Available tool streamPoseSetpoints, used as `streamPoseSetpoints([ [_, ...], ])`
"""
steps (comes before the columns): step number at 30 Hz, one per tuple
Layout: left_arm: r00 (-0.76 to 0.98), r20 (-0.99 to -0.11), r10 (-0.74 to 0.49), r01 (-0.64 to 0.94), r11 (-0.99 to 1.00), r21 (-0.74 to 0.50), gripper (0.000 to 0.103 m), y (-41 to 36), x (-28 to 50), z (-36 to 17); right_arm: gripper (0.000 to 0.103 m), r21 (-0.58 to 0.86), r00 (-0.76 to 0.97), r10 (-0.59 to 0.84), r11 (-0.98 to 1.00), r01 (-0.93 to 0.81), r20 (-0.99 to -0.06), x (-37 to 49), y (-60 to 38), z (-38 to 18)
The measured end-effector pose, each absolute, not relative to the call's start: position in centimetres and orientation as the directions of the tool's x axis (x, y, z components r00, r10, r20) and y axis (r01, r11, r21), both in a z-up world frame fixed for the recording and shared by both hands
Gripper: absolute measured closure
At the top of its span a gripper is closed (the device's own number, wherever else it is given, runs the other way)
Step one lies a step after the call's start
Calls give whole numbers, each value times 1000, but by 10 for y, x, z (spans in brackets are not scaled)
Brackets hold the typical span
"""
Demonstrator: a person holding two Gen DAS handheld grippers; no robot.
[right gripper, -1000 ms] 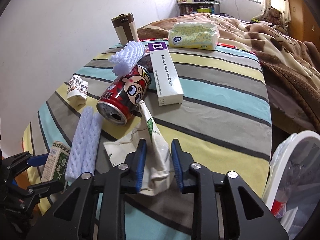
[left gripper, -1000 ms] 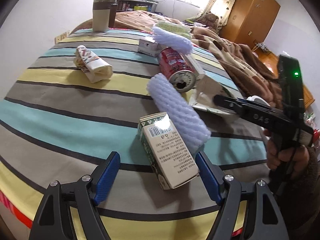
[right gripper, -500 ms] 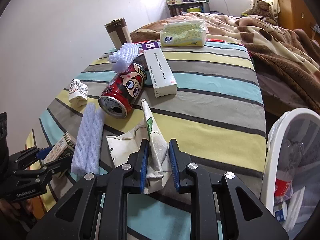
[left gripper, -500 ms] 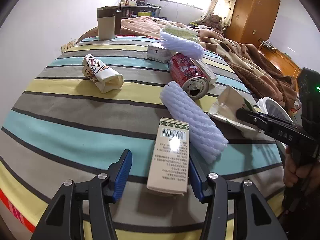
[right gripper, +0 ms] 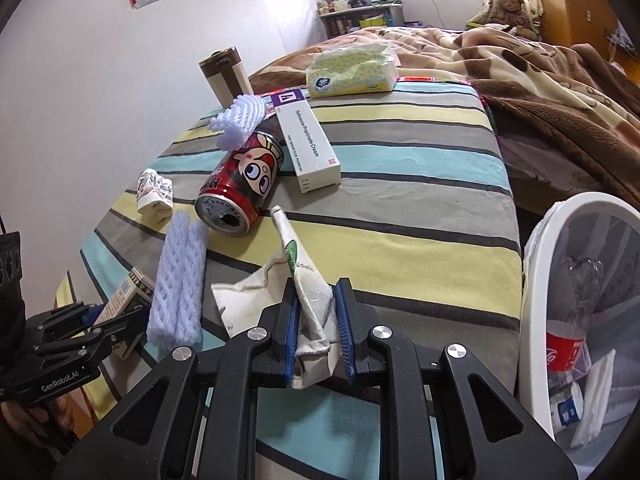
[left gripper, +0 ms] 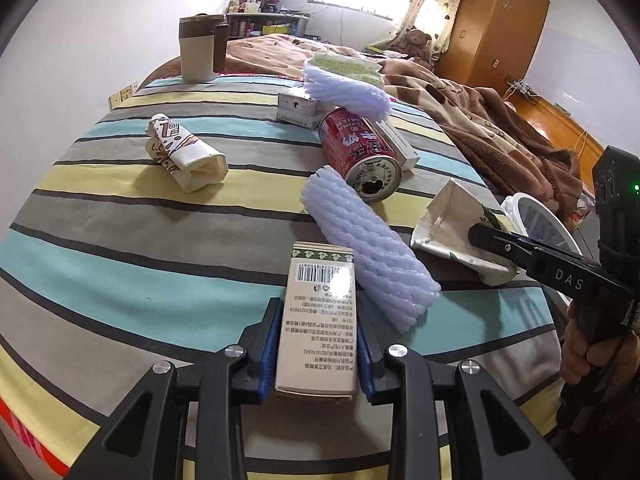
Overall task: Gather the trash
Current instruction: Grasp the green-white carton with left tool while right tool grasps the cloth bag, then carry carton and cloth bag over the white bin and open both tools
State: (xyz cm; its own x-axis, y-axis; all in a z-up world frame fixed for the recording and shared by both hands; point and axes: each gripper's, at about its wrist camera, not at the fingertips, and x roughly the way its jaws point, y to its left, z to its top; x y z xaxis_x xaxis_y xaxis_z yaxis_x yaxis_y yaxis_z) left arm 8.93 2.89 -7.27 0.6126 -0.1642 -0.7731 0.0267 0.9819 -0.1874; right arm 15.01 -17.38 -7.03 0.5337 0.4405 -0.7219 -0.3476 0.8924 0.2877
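Observation:
On the striped bedcover, my left gripper (left gripper: 318, 332) has its jaws closing, with the blue pads pressed on the sides of a small beige carton box (left gripper: 320, 296). My right gripper (right gripper: 316, 300) is closing too, and it pinches a crumpled white paper carton (right gripper: 256, 300), which the left wrist view shows as well (left gripper: 448, 220). A white foam net sleeve (left gripper: 368, 252) lies beside the box. Behind it sit an empty red drink can (left gripper: 360, 152), a second foam net (left gripper: 344, 90) and a rolled paper wrapper (left gripper: 184, 152).
A white trash bin (right gripper: 536, 280) with bottles inside stands off the bed's right edge. A cream box (right gripper: 308, 140), a tissue pack (right gripper: 352, 70) and a brown-and-cream mug (left gripper: 198, 50) sit farther back. A brown blanket (right gripper: 560, 80) covers the right of the bed.
The left jaws went from wide open to gripping the box, which turned to lie straight between them. The right jaws tightened slightly on the paper carton.

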Motion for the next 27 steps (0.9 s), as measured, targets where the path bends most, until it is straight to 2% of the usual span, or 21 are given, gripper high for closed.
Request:
streamPoseSetpoints([
  [6, 627, -760, -171, 31, 980, -195, 70, 29, 87, -68, 90, 291, 547, 437, 896, -335, -714, 144, -178, -69],
  [17, 660, -728, -184, 55, 979, -198, 70, 23, 83, -49, 90, 328, 582, 444, 896, -300, -681, 134, -192, -60],
  [27, 685, -689, -235, 139, 971, -193, 70, -4, 94, -25, 90, 334, 648, 403, 913, -234, -646, 120, -217, -46],
])
